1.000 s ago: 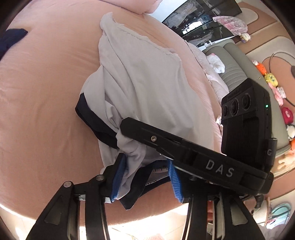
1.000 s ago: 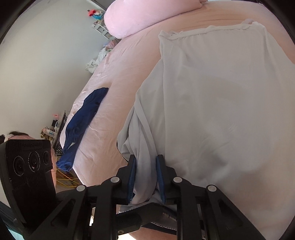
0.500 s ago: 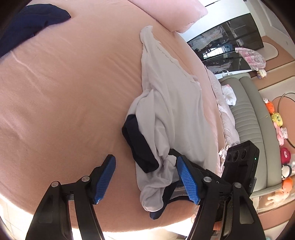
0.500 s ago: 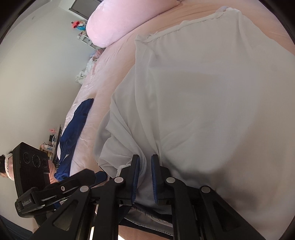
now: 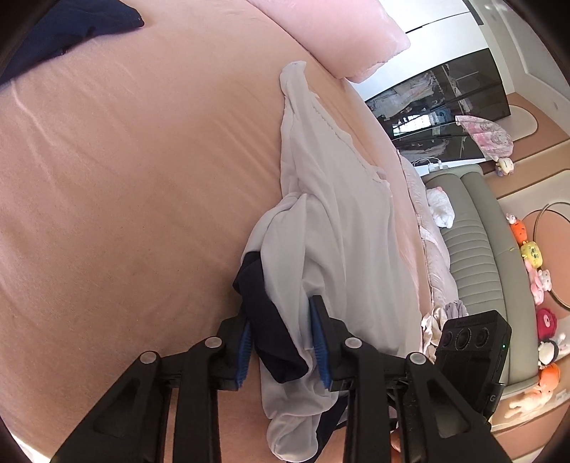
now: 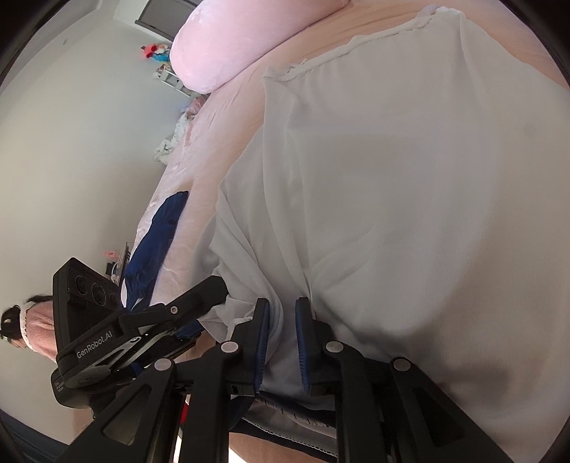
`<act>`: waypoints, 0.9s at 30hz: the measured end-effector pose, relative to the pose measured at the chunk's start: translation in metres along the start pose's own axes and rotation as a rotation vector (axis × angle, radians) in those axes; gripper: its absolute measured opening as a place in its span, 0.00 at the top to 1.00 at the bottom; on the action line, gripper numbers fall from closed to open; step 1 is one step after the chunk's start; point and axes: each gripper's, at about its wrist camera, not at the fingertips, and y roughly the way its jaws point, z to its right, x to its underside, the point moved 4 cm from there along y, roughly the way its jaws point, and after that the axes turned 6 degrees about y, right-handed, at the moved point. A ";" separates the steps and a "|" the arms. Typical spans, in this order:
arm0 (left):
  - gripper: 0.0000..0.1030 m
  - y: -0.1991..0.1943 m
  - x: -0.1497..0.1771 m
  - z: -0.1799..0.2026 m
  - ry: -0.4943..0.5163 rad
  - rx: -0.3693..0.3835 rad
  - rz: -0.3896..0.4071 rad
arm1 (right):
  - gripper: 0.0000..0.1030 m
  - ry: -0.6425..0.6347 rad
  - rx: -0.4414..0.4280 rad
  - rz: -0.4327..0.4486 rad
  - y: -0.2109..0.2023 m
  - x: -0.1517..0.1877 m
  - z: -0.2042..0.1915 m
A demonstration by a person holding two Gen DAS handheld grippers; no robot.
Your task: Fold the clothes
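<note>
A white garment (image 5: pixel 338 213) with a navy cuff (image 5: pixel 263 302) lies lengthwise on the pink bed (image 5: pixel 124 178). My left gripper (image 5: pixel 281 347) is shut on a bunch of its near end, with both the navy trim and white cloth between the blue pads. In the right wrist view the same garment (image 6: pixel 409 178) spreads wide across the bed. There my right gripper (image 6: pixel 281 342) is shut on a fold of its near edge. The left gripper's body (image 6: pixel 107 342) sits close beside it on the left.
A pink pillow (image 5: pixel 338 32) lies at the head of the bed. A navy garment (image 5: pixel 64 25) rests at the far left, also visible from the right wrist as the navy garment (image 6: pixel 156 242). A grey sofa (image 5: pixel 473 249) with plush toys (image 5: pixel 534 256) stands past the bed's right edge.
The left gripper let go, stood wide open half a second ago, and has now shut on the bunched end with the navy cuff. The right gripper kept its hold.
</note>
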 end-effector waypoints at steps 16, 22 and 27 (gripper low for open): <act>0.82 -0.015 -0.038 0.034 0.078 0.187 0.018 | 0.39 -0.272 0.003 0.007 -0.016 0.006 -0.059; 0.82 -0.010 -0.038 0.033 0.098 0.117 -0.020 | 0.38 -0.327 0.059 0.040 -0.021 0.004 -0.063; 0.82 -0.020 -0.040 0.014 -0.009 0.226 0.002 | 0.38 -0.346 0.063 0.026 -0.021 0.006 -0.068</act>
